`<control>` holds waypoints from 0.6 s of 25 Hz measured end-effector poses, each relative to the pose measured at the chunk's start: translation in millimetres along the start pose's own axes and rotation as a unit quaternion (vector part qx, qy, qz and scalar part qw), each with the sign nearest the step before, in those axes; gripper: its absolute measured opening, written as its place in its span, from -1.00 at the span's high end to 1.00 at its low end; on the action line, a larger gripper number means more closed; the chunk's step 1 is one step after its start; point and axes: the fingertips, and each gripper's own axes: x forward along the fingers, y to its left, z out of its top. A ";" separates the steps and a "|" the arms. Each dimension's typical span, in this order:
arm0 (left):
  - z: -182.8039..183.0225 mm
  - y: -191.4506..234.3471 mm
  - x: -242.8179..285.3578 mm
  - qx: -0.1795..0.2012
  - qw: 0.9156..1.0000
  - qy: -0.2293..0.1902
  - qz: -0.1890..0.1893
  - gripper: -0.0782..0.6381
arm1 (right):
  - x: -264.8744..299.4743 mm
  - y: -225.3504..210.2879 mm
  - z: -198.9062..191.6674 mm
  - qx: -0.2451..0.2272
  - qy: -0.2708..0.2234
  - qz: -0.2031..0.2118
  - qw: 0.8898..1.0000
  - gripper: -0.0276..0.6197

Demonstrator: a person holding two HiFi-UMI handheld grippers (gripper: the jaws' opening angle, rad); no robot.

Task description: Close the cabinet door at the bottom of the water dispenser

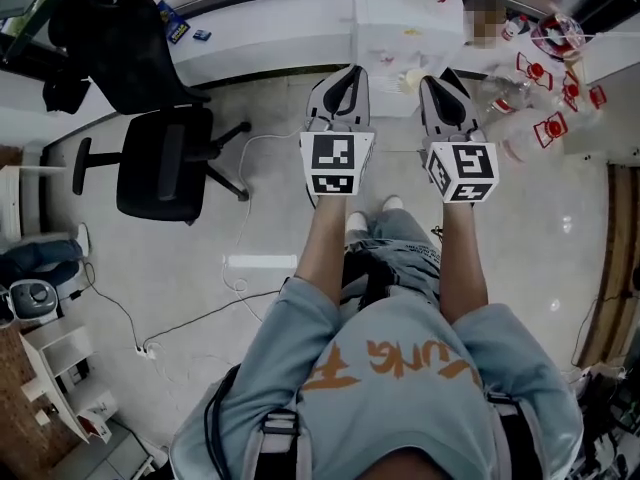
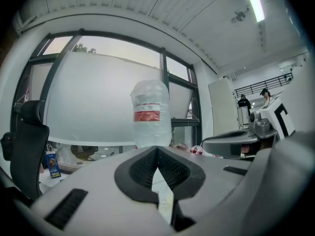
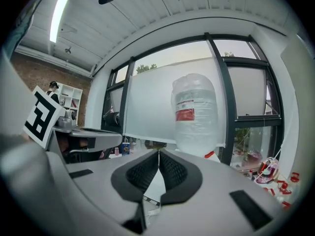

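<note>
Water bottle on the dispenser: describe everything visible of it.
The bottle is a large jug of cloudy, translucent plastic with a rounded top. It stands upright in front of the blind. A label, white above and red below, wraps its upper half. A small red piece shows at its lower right. Its bottom end is hidden behind the right gripper, so its seat cannot be seen. Nothing visible touches it.

Black office chair [image 1: 165, 168] on floor [image 1: 540, 268]
</note>
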 end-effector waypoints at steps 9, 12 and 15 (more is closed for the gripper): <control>2.8 2.5 -0.2 -0.007 1.000 -0.009 0.003 0.73 | -4.2 -6.4 4.3 -0.012 -0.004 -0.007 1.000 0.82; 1.7 2.6 0.4 -0.013 1.000 -0.009 0.000 0.73 | -4.0 -6.4 7.4 -0.015 -0.006 -0.007 1.000 0.82; -4.3 2.4 0.4 -0.017 1.000 -0.002 -0.003 0.73 | -2.8 -5.6 10.4 -0.018 -0.008 -0.006 1.000 0.82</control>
